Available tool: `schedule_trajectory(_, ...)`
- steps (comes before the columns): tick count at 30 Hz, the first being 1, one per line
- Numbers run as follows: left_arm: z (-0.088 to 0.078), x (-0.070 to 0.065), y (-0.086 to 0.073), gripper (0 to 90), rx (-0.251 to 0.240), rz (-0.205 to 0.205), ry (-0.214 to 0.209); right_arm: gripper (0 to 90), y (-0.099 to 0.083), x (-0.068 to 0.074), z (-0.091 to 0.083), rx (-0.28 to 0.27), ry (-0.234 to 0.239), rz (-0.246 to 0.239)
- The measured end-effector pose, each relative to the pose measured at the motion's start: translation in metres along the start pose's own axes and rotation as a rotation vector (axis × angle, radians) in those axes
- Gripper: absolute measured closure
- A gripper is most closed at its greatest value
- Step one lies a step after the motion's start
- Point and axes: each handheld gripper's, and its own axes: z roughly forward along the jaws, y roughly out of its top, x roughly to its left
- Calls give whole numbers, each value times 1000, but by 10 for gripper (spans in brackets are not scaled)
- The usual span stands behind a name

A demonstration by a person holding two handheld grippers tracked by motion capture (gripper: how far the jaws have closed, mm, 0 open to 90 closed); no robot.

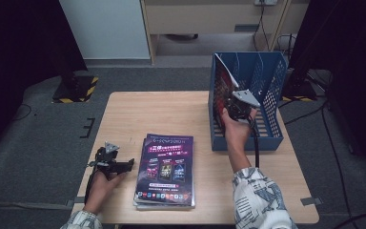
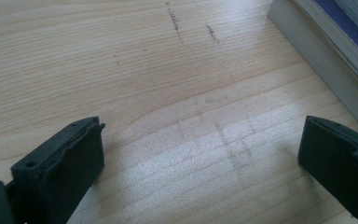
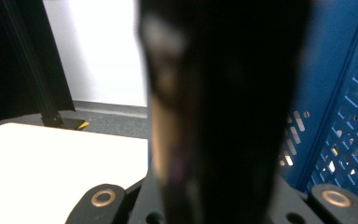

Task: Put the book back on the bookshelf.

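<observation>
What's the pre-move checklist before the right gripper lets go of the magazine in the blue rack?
1. Right gripper shut on magazine: ok.
2. Magazine upright, inside blue file rack, at its left wall: ok.
3. Magazine's bottom edge seated on rack floor: cannot tell.
4. Left gripper open over bare table: ok.
5. Magazine stack lies flat, apart from the rack: ok.

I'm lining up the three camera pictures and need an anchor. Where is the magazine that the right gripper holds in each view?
High view: the magazine stands upright in the left part of the blue rack, clamped by the right gripper.
Right gripper view: the magazine is the dark blurred slab up the middle.
Left gripper view: not in it.
Shared landmark: the blue rack; the wooden table too.
</observation>
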Motion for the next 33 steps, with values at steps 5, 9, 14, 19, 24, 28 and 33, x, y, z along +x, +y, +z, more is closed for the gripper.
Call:
schedule_trajectory(5, 0, 0, 0, 0, 0, 0, 0, 850, -6, 5, -7, 10, 19, -34)
schedule_trajectory(9, 0, 0, 0, 0, 0, 0, 0, 803, -11, 6, -12, 7, 53, -48)
schedule_trajectory(14, 0, 0, 0, 0, 0, 0, 0, 715, -6, 5, -15, -10, 82, -38)
schedule_trajectory(19, 0, 0, 0, 0, 0, 1, 0, 700, 3, 4, -12, -8, 121, -23)
schedule_trajectory(24, 0, 0, 0, 0, 0, 0, 0, 852, 9, 1, -10, -2, 108, -54)
schedule_trajectory(28, 0, 0, 0, 0, 0, 0, 0, 869, 11, -2, -8, -13, 77, -69)
schedule_trajectory(33, 0, 0, 0, 0, 2, 2, 0, 870, 13, -4, -8, -23, 24, -86)
